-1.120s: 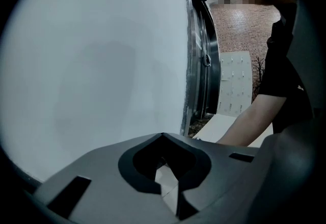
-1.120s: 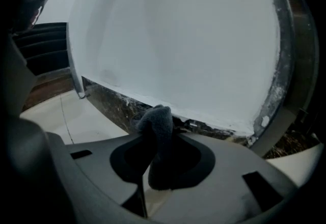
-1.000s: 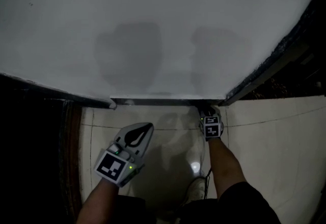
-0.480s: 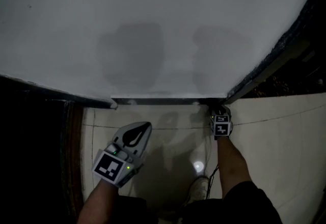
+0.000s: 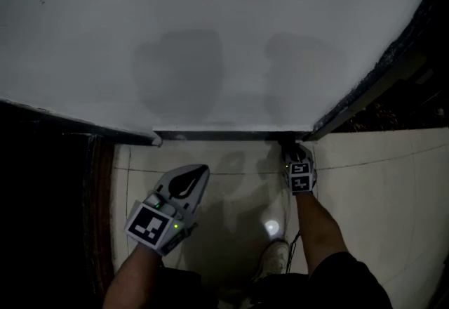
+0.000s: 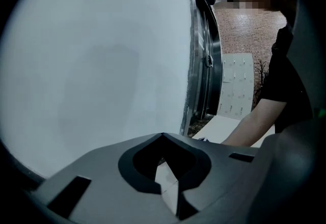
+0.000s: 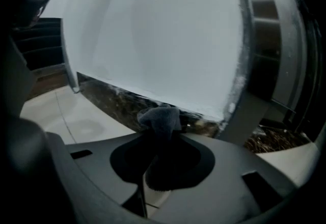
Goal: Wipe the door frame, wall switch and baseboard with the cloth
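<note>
Head view: white wall (image 5: pixel 210 34) fills the top, with the dark baseboard (image 5: pixel 224 136) along its foot and pale tiled floor (image 5: pixel 379 181) below. The dark door frame (image 5: pixel 372 83) runs diagonally up the right side. The right gripper (image 5: pixel 293 154) is low, with its tip at the right end of the baseboard, in the corner by the door frame. The cloth is too dark to make out here. The left gripper (image 5: pixel 198 175) hangs over the floor, well short of the baseboard and touching nothing. A shoe (image 5: pixel 270 258) shows at the bottom edge. Left gripper view: the jaws are closed tip to tip with nothing between them, and only floor shows through the gap behind the tips. Wall (image 6: pixel 102 65) is ahead, door frame (image 6: pixel 201 65) to the right, and the person's forearm (image 6: pixel 249 126) reaches down at right. Right gripper view: the jaws are clamped on a bunched grey cloth (image 7: pixel 160 117), which sticks out past the tips of the right gripper (image 7: pixel 159 136). The wad sits right at the dark speckled baseboard (image 7: pixel 117 100), near its end by the door frame (image 7: pixel 265 45). I cannot tell for certain whether it is touching. White wall (image 7: pixel 153 29) is above, floor (image 7: pixel 61 111) at left.
</note>
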Motion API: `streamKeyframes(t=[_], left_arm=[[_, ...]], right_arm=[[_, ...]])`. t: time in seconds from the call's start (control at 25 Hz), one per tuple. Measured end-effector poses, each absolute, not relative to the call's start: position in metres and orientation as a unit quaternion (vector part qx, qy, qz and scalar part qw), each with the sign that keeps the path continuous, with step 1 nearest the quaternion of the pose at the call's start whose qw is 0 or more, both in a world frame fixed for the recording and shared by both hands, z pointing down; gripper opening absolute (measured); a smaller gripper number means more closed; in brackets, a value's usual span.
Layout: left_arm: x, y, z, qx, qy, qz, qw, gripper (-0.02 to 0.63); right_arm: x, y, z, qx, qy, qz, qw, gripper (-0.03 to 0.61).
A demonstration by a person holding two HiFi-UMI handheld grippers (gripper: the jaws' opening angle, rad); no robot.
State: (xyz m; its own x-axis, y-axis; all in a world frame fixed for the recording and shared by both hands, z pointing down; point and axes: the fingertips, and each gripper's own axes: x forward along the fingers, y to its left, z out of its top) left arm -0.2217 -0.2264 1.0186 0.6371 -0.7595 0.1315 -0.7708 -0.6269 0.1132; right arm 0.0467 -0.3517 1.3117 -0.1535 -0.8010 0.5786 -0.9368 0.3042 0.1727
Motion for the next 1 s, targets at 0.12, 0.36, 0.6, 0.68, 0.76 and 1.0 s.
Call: streamKeyframes(t=[0.12,0.36,0.6,0.68,0.76,1.0], left_arm=[[-0.236,-0.223,1.013,0.892,-0.439,0.016,0.109,0.002],[-0.293,-0.211,1.001,0.854,-0.489,-0.027,0.175,0.002],[-0.372,-0.191,0.999,0.815,-0.549,-0.044,0.180,0.002],[-0.392,-0.182,0.998,0.806,-0.566,-0.036,0.171,0.002],[-0.407,-0.176,0.996,0.803,-0.573,-0.028,0.161,0.002],[-0.412,-0.165,0.996,0.820,-0.555,-0.002,0.139,0.002]], right_arm=[[-0.037,-0.339,1.307,0.492,-0.811,0.076,0.308,0.081],[-0.239,-0.298,1.289,0.299,-0.911,0.012,0.282,0.081],[-0.394,-0.279,1.281,0.196,-0.950,-0.013,0.245,0.081],[-0.427,-0.279,1.286,0.185,-0.950,-0.031,0.249,0.081],[-0.443,-0.292,1.285,0.204,-0.944,-0.048,0.256,0.081],[-0.423,-0.331,1.313,0.287,-0.918,-0.004,0.273,0.081]])
